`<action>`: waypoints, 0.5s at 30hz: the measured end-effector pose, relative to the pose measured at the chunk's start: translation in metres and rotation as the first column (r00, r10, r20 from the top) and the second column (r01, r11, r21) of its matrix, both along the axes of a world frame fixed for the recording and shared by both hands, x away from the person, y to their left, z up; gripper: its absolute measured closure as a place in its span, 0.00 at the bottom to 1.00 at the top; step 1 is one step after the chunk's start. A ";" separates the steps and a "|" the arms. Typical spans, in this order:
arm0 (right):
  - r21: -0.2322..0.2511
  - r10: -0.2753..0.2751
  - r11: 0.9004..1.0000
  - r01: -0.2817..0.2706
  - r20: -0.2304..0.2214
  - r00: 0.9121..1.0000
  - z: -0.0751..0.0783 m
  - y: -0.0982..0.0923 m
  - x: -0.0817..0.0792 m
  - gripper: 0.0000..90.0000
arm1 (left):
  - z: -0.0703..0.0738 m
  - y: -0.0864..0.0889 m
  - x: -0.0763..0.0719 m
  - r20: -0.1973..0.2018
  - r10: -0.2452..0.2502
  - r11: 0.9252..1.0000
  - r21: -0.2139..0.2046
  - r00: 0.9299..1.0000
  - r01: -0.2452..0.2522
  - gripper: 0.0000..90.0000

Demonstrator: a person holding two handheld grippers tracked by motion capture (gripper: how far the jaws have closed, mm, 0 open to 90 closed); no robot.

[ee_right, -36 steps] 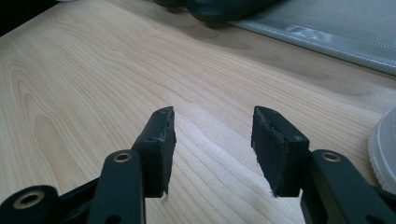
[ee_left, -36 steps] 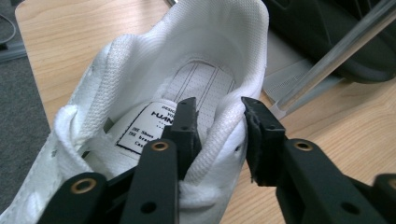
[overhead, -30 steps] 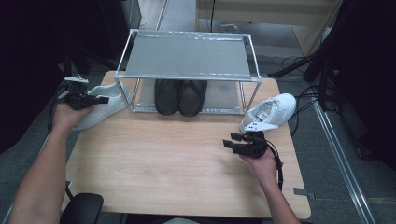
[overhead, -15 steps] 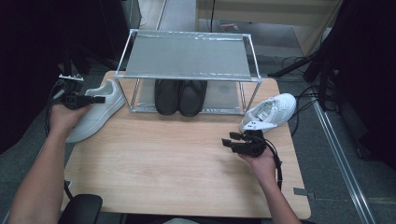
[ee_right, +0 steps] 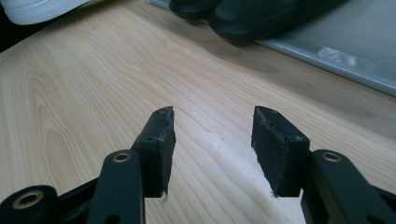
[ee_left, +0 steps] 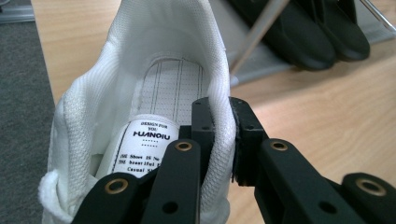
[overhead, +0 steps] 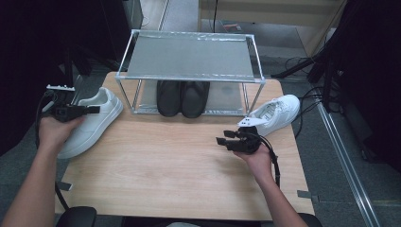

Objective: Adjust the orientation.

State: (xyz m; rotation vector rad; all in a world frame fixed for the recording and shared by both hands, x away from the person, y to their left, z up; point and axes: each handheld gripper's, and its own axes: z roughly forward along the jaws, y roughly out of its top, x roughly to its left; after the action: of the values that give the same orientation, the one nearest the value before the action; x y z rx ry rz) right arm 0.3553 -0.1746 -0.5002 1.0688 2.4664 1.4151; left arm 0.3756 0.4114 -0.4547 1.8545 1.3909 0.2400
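White sneaker (overhead: 90,120) lies at the table's (overhead: 179,175) left edge beside the metal rack (overhead: 189,61), the left gripper (ee_left: 223,119) pinching its padded heel collar, one jaw inside, one outside. That soft, thin rim could slip free or fold once the shoe's weight hangs from it. The right gripper (ee_right: 212,140) waits spread over bare wood, too far off to catch it.
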 end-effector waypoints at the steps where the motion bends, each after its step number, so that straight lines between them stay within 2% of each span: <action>1: 0.002 0.005 1.000 -0.005 0.001 1.000 0.000 0.002 0.001 0.56 | 0.001 -0.001 -0.004 -0.006 -0.003 1.000 -0.001 1.000 0.003 0.92; 10: 0.010 0.051 0.999 -0.051 -0.005 0.999 0.002 0.020 0.013 0.56 | 0.005 -0.018 -0.044 -0.003 -0.011 1.000 0.007 1.000 0.011 0.92; 13: 0.016 0.061 0.998 -0.061 -0.002 0.998 0.002 0.024 0.015 0.56 | 0.008 -0.026 -0.056 0.007 -0.021 1.000 0.000 1.000 0.021 0.92; 15: 0.015 0.066 0.998 -0.066 -0.002 0.998 0.003 0.026 0.016 0.56 | 0.009 -0.034 -0.063 0.032 -0.024 1.000 -0.005 0.999 0.024 0.92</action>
State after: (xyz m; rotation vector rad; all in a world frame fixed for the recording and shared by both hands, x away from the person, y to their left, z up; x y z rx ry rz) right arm 0.3712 -0.1484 -0.4971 1.0010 2.5194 1.4534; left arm 0.3130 0.3776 -0.4455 1.8537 1.3453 0.2525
